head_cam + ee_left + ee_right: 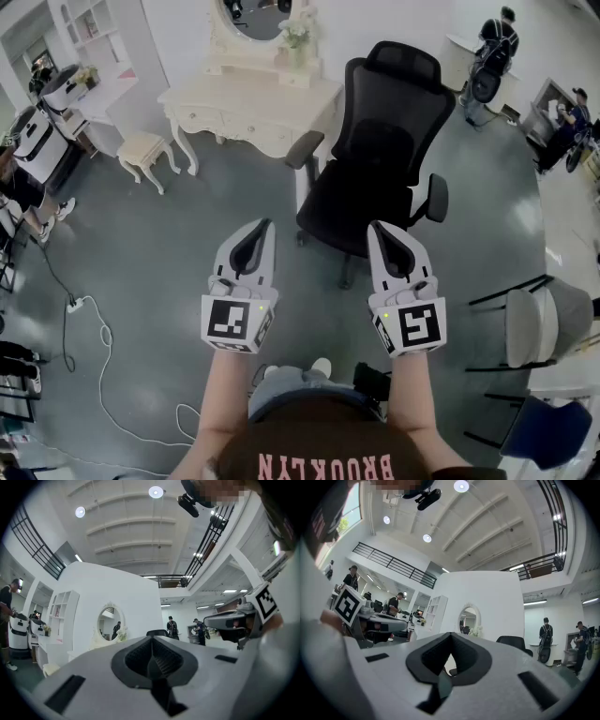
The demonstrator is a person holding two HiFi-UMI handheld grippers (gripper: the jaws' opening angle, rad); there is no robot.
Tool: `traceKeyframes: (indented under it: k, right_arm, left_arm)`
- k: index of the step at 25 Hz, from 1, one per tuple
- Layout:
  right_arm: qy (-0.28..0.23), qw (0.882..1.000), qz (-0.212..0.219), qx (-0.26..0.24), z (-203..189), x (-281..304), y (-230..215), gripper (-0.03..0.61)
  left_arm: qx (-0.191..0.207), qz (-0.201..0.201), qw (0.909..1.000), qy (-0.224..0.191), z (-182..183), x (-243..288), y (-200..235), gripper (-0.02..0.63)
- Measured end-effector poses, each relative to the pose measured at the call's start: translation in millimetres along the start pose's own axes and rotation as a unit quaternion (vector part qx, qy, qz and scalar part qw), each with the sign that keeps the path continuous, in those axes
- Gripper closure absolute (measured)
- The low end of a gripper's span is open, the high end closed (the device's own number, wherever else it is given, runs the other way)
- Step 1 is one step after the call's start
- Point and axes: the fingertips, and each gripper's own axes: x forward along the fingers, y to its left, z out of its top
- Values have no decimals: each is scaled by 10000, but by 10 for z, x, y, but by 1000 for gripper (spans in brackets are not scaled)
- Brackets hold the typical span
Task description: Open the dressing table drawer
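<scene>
The cream dressing table (319, 94) stands at the far side of the room, its drawers (239, 125) shut, under an oval mirror (255, 19). My left gripper (264, 225) and right gripper (375, 228) hang side by side in mid-air, well short of the table, both shut with nothing held. In the left gripper view the shut jaws of the left gripper (151, 639) point toward the mirror (108, 623). The right gripper (450, 637) also faces the mirror (468, 618) in its own view, jaws together.
A black office chair (375, 159) stands between my grippers and the table's right end. A cream stool (145, 155) sits left of the table. A power strip and white cable (80, 305) lie on the floor at left. Grey chairs (544, 319) stand at right; people move in the background.
</scene>
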Motion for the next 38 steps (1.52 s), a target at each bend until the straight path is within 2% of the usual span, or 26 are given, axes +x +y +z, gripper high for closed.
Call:
traceKeyframes:
  k: [9,17,25,31,38]
  right_arm:
    - [-1,10000,-44,9,-39,3,-225,580]
    - [-37,9998,-19,169,-159,45,-382,580]
    - [26,9996,129,235,-306,298,-373,580]
    - [114,9994,239,228,-445,738,-334,580]
    - [152,9996,101,221,-541,1700,-367,580]
  left_arm:
    - [64,-12,9999,-118,-17,195,-83,607]
    - [-48,235,9997,-57,-175,263,-63,607]
    - [-152,388,9991,38,-309,413,141,607]
    - [-186,500,9986,54,-456,659,548,607]
    - [-240,466,9986,43,-584,1297,1392,607]
